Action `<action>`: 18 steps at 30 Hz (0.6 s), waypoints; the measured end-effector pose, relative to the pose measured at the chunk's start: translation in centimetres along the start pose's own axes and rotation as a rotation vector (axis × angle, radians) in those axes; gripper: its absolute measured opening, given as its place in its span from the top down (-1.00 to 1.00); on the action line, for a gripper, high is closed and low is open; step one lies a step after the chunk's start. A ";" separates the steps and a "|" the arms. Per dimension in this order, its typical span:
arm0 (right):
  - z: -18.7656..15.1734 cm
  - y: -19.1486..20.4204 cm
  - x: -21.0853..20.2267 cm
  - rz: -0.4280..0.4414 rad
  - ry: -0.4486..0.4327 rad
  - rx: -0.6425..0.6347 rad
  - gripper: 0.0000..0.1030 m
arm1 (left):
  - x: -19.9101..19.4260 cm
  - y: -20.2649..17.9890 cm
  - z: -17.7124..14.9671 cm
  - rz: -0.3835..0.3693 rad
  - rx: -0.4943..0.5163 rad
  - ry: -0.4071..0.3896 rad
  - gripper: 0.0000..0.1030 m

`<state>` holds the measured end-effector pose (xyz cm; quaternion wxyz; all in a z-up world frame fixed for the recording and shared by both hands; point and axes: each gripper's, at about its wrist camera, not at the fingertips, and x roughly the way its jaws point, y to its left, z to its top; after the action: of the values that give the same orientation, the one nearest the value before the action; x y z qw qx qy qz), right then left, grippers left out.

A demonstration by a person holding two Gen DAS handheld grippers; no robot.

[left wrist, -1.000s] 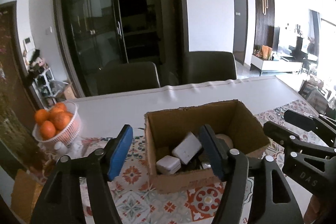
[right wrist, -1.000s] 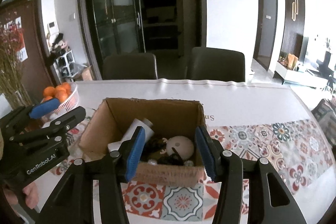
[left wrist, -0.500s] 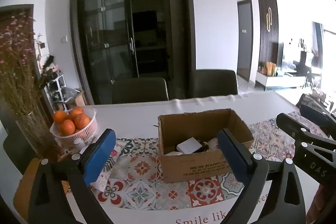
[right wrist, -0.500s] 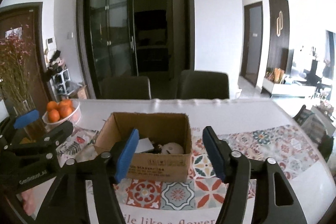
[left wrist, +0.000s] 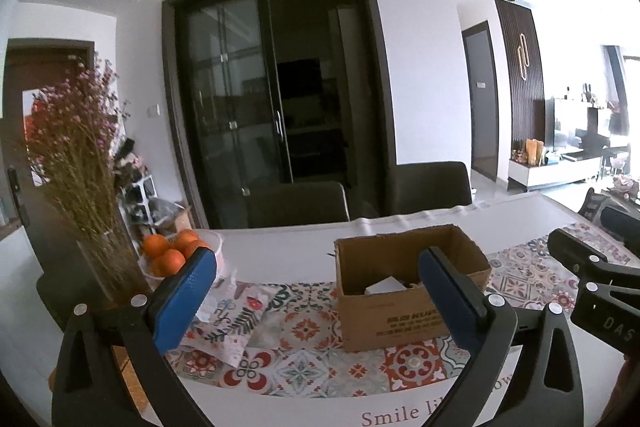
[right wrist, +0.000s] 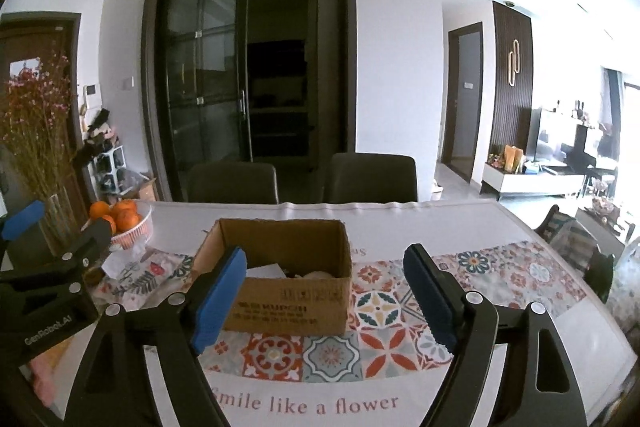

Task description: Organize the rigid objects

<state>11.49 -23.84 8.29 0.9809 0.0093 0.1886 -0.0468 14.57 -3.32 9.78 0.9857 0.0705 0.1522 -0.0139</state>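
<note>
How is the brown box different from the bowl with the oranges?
The box is brown cardboard with straight sides; the bowl is white and round. The box holds mixed bits that sit low inside; the bowl's oranges pile above its rim. Both are open on top and rest on the table.

Both fisheye cameras sit just behind their own blue-padded fingers and look slightly downward across the table's patterned tile-print cloth toward the dark glass sliding doors. The left wrist view stands further left, with the open brown cardboard box right of centre; the right wrist view has that box left of centre. Both share the box, the white basket of oranges and two dark chairs, from a little way back.
</note>
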 end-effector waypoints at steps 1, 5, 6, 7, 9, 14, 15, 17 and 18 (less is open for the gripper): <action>-0.1 0.0 -0.3 -0.002 0.002 0.000 -0.59 | -0.3 0.0 -0.1 0.000 0.001 -0.007 -1.00; -0.6 -0.1 -1.3 -0.006 0.006 0.003 -0.59 | -1.0 0.3 -0.3 -0.021 -0.011 0.003 -1.00; -0.6 -0.1 -1.5 -0.004 0.007 0.004 -0.59 | -1.2 0.4 -0.5 -0.027 -0.018 0.007 -1.00; -0.7 -0.1 -1.7 0.004 0.008 0.005 -0.59 | -1.3 0.5 -0.6 -0.029 -0.021 0.010 -1.00; -0.9 0.0 -2.0 0.012 0.005 0.005 -0.59 | -1.6 0.5 -0.8 -0.031 -0.029 0.019 -1.00; -1.2 -0.1 -2.4 0.026 0.007 0.008 -0.59 | -2.1 0.5 -1.2 -0.034 -0.032 0.020 -1.00; -1.2 0.0 -2.5 0.029 0.005 0.008 -0.59 | -2.3 0.5 -1.2 -0.033 -0.034 0.017 -1.00; -1.3 0.0 -2.7 0.028 0.003 0.007 -0.59 | -2.5 0.5 -1.3 -0.029 -0.035 0.012 -1.00; -1.4 0.0 -2.8 0.030 0.002 0.010 -0.59 | -2.5 0.6 -1.4 -0.031 -0.036 0.011 -1.00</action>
<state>8.37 -23.59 8.02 0.9813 0.0170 0.1891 -0.0331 11.79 -2.50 9.34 0.9857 0.0506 0.1588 -0.0260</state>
